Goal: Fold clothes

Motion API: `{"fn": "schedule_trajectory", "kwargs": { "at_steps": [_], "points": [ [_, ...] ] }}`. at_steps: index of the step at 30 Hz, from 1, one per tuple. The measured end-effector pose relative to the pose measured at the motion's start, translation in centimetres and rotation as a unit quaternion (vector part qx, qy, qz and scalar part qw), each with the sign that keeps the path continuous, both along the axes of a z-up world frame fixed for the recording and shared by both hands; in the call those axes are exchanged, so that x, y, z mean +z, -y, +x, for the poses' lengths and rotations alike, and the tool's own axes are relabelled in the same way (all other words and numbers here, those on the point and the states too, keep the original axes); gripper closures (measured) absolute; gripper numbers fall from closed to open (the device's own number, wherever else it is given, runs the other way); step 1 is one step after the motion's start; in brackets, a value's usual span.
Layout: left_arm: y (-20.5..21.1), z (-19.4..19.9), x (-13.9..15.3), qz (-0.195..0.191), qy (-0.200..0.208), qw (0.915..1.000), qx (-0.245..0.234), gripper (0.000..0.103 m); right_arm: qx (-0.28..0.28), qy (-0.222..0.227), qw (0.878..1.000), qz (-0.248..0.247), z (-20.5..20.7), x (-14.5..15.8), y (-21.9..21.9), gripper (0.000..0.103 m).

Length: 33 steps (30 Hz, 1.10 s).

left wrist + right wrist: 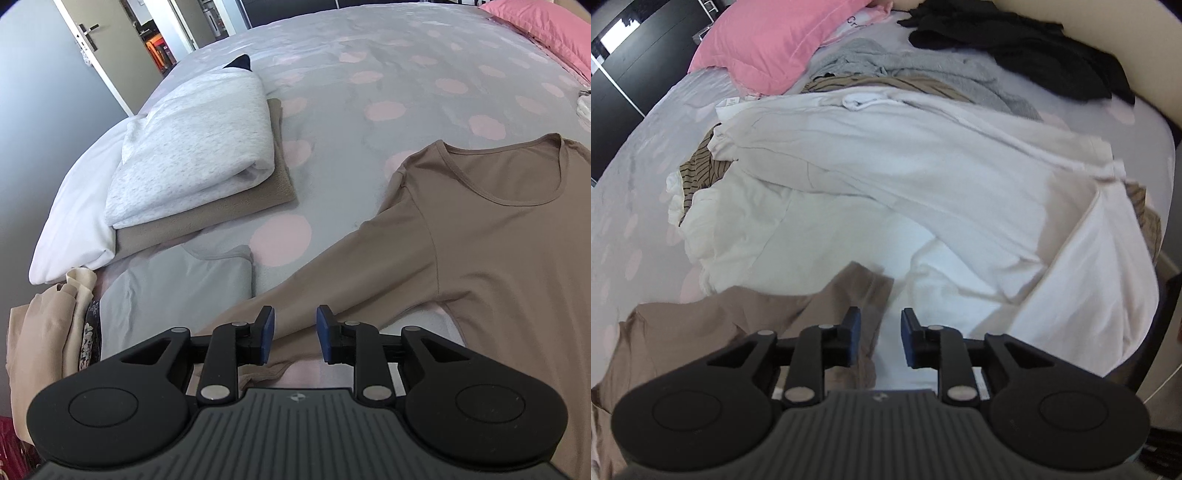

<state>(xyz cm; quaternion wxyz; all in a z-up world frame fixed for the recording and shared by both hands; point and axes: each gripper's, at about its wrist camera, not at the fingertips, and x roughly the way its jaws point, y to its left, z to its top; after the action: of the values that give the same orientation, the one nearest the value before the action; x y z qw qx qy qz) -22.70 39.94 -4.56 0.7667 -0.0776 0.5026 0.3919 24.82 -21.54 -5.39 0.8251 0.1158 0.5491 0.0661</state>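
A tan long-sleeved top (491, 236) of thin stretchy fabric lies flat on the grey bed cover with pale pink dots (369, 74), neckline away from the camera, one sleeve stretched toward the left gripper (295, 334). That gripper hangs over the sleeve with its blue-padded jaws part-way apart; the sleeve passes under the gap and the pads do not press on it. Left of the top sits a stack of folded clothes: a white-grey speckled knit (195, 147) on a folded beige piece (221, 218), with a white pillow (74, 214) touching it and a folded light grey cloth (173, 291) nearer the camera. Beige garments (48, 332) are heaped at the bed's left edge. In the right wrist view, the right gripper (881, 341) has its jaws part-way open and holds nothing; the tan sleeve end (849, 291) lies just beside its left pad. Ahead is a crumpled pile: large white garments (923, 177), a brown striped piece (701, 166), a fluffy grey one (905, 66), black clothes (1034, 44) and a pink pillow (768, 44).
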Motion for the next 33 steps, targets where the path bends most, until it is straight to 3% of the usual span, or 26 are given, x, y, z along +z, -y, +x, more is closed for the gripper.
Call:
{"fn": "schedule_trajectory", "kwargs": {
  "at_steps": [3,7,9,12,14,18,27,30,33],
  "points": [
    [0.6,0.4,0.2,0.008,0.002,0.9999,-0.013,0.075,-0.012,-0.025,0.999,0.027,-0.5,-1.4,0.4,0.074],
    [1.0,0.6,0.1,0.015,-0.007,0.9997,-0.018,0.075,-0.013,-0.028,0.997,0.071,-0.3,-2.2,-0.2,0.062],
    [0.9,0.3,0.0,0.016,-0.010,0.9997,-0.013,0.075,-0.011,-0.027,0.995,0.094,-0.1,-2.3,-0.8,0.061],
    [0.7,-0.1,-0.1,0.015,-0.011,0.9998,-0.002,0.075,-0.005,-0.025,0.996,0.088,0.2,-2.2,-1.8,0.059],
    [0.6,-0.4,-0.3,0.015,-0.013,0.9998,0.002,0.075,-0.010,-0.027,0.997,0.074,0.3,-2.4,-2.0,0.065],
    [0.4,-0.7,-0.3,0.015,-0.015,0.9998,0.007,0.075,-0.022,-0.018,0.997,0.069,0.0,-1.7,-1.3,0.095],
    [0.5,-0.5,0.0,0.014,-0.007,0.9999,-0.001,0.075,-0.045,0.086,0.995,0.024,-2.4,3.6,1.4,0.097],
    [0.5,-0.5,0.1,0.015,-0.006,0.9999,-0.002,0.075,-0.048,0.073,0.996,-0.003,-2.5,3.4,1.9,0.098],
    [0.6,-0.7,0.2,0.015,-0.004,0.9999,0.000,0.075,-0.052,0.031,0.998,-0.020,-2.3,1.5,2.2,0.097]
  ]
}}
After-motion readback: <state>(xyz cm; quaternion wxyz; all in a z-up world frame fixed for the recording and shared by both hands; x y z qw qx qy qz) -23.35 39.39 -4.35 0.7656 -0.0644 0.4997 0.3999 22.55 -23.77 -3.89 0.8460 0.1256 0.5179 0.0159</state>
